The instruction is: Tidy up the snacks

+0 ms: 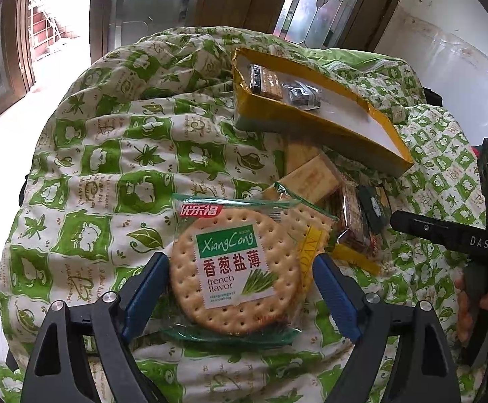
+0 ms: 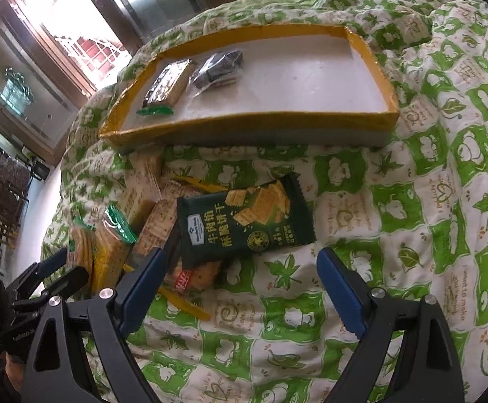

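Two snack packs are lying in one yellow tray, while both the left gripper and right gripper are hanging released, grasping nothing, near that tray.

quilt: white with green squares and leaf prints
box: yellow rim, white inside
round cracker pack: tan cracker, green and white label, red logo
dark pack: dark green, yellow crackers printed
left gripper: black, blue jaws
right gripper: black, blue jaws
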`<state>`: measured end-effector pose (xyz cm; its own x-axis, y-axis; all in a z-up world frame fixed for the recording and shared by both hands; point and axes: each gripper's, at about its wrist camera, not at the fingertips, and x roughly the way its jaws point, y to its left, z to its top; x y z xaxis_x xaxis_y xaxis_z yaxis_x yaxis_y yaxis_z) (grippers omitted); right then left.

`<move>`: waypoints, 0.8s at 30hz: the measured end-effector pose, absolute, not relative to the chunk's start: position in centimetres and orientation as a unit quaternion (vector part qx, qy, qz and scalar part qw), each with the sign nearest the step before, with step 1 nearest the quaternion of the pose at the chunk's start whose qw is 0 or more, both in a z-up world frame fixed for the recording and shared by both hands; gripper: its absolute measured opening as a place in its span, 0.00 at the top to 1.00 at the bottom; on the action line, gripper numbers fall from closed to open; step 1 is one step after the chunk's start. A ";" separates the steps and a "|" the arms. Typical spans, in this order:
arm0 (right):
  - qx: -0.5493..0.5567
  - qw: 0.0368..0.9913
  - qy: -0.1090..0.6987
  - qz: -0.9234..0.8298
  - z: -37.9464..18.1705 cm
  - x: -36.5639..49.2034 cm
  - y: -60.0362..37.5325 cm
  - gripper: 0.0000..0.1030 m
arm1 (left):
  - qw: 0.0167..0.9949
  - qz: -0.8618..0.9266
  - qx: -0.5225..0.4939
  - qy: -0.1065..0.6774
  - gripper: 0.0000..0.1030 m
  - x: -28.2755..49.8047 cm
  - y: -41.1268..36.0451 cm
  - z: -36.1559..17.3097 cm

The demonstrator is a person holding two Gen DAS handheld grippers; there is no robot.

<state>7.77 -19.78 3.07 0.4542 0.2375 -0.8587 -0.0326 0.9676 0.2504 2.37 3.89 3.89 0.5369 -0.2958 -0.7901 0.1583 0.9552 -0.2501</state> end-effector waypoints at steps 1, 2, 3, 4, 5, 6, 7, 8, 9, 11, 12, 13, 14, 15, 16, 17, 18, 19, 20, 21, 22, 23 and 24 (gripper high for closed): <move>0.094 0.847 0.518 0.079 3.1 7.7 -19.7 0.12 | 0.873 -0.130 -0.072 0.464 0.13 2.4 3.9 3.8; 0.091 0.846 0.520 0.078 3.1 7.7 -19.6 0.12 | 0.873 -0.130 -0.070 0.466 0.13 2.4 3.9 3.6; 0.090 0.844 0.522 0.080 3.0 7.7 -19.6 0.12 | 0.872 -0.131 -0.067 0.467 0.13 2.4 3.9 3.5; 0.091 0.842 0.526 0.083 2.9 7.7 -19.5 0.12 | 0.872 -0.131 -0.064 0.466 0.13 2.3 3.9 3.4; 0.093 0.839 0.530 0.086 2.9 7.6 -19.3 0.12 | 0.873 -0.133 -0.063 0.465 0.13 2.3 3.9 3.4; 0.094 0.835 0.534 0.091 2.7 7.6 -19.0 0.12 | 0.873 -0.133 -0.062 0.465 0.13 2.2 3.9 3.4; 0.096 0.832 0.538 0.098 2.6 7.5 -18.7 0.12 | 0.874 -0.133 -0.063 0.464 0.15 2.2 3.9 3.4; 0.098 0.829 0.541 0.102 2.5 7.4 -18.5 0.12 | 0.874 -0.134 -0.064 0.462 0.19 2.2 3.9 3.5; 0.102 0.825 0.545 0.109 2.5 7.4 -18.2 0.12 | 0.875 -0.133 -0.065 0.461 0.21 2.2 4.0 3.5; 0.114 0.819 0.550 0.116 2.4 7.2 -17.8 0.12 | 0.875 -0.138 -0.069 0.459 0.21 2.1 4.0 3.6; 0.123 0.816 0.552 0.121 2.3 7.1 -17.6 0.12 | 0.875 -0.139 -0.069 0.458 0.22 2.0 4.0 3.6; 0.134 0.811 0.555 0.125 2.3 7.1 -17.5 0.12 | 0.876 -0.139 -0.066 0.457 0.22 2.0 3.9 3.6; 0.149 0.805 0.559 0.130 2.2 7.2 -17.4 0.12 | 0.877 -0.139 -0.063 0.455 0.22 1.9 3.8 3.6; 0.157 0.802 0.560 0.132 2.1 7.2 -17.2 0.12 | 0.878 -0.138 -0.062 0.453 0.22 1.7 3.7 3.6; 0.165 0.799 0.562 0.133 2.1 7.4 -16.9 0.12 | 0.879 -0.138 -0.063 0.452 0.22 1.7 3.7 3.6; 0.170 0.797 0.563 0.133 2.0 7.6 -16.7 0.12 | 0.879 -0.138 -0.064 0.452 0.22 1.7 3.7 3.6; 0.178 0.794 0.567 0.133 1.8 7.9 -16.3 0.12 | 0.879 -0.138 -0.063 0.453 0.22 1.7 3.7 3.6; 0.186 0.791 0.568 0.132 1.7 8.2 -16.1 0.12 | 0.879 -0.138 -0.063 0.452 0.22 1.7 3.7 3.6; 0.195 0.787 0.570 0.132 1.5 8.5 -15.8 0.12 | 0.879 -0.138 -0.063 0.452 0.22 1.7 3.6 3.6; 0.200 0.784 0.572 0.131 1.3 8.8 -15.5 0.12 | 0.879 -0.137 -0.062 0.453 0.22 1.7 3.7 3.6; 0.204 0.783 0.574 0.126 1.0 9.1 -15.3 0.12 | 0.879 -0.137 -0.061 0.452 0.22 1.7 3.7 3.5; 0.203 0.783 0.576 0.118 0.9 9.3 -15.1 0.12 | 0.879 -0.136 -0.061 0.452 0.22 1.7 3.7 3.5; 0.201 0.785 0.576 0.110 0.7 9.6 -14.9 0.13 | 0.880 -0.135 -0.062 0.452 0.22 1.7 3.6 3.5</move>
<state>9.57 -14.94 0.75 0.3129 0.4045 -0.8593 0.0590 0.8947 0.4427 1.70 3.64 3.54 0.5547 -0.2940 -0.7784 0.1822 0.9557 -0.2311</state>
